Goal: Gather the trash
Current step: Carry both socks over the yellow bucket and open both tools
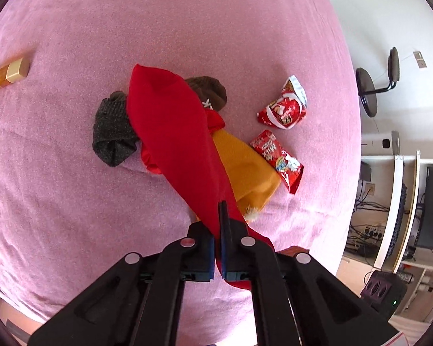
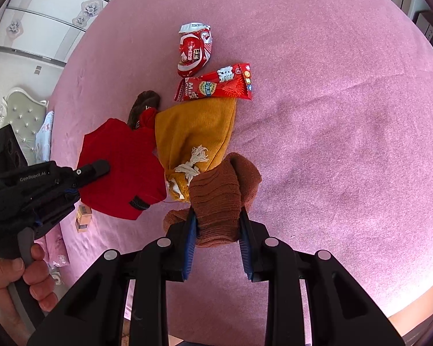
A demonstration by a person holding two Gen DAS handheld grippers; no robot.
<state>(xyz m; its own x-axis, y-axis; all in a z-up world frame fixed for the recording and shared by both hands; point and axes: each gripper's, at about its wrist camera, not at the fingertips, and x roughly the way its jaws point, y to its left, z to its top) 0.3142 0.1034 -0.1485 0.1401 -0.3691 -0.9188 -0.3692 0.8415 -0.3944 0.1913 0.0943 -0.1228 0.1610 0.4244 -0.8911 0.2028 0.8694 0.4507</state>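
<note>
Bed cover (image 2: 332, 115): pink cloth filling both views; everything lies on it.
Red cloth (image 1: 170, 132): biggest piece, lifted off the pile, one end pinched in the left gripper (image 1: 218, 248) — jaws nearly closed on the fabric.
Mustard hat (image 2: 196, 127): flat beside the red cloth, its edge touching the lower wrapper.
Brown sock (image 2: 219, 201): bunched between the fingers of the right gripper (image 2: 218, 242), jaws part-open around it, blue pads against its sides.
Dark grey sock (image 1: 112, 132): half under the red cloth.
Trash: milk candy wrapper (image 2: 216, 85) and crumpled red packet (image 2: 193, 50), side by side beyond the hat, both ungrasped.
Small box (image 2: 82, 217): near the bed edge — possibly trash, too small to tell.
Step, as I judge it: clothing is being cleared; no trash collected yet.
Next move: drop a garment aside, reach to the candy wrapper, pinch its flat edge.
</note>
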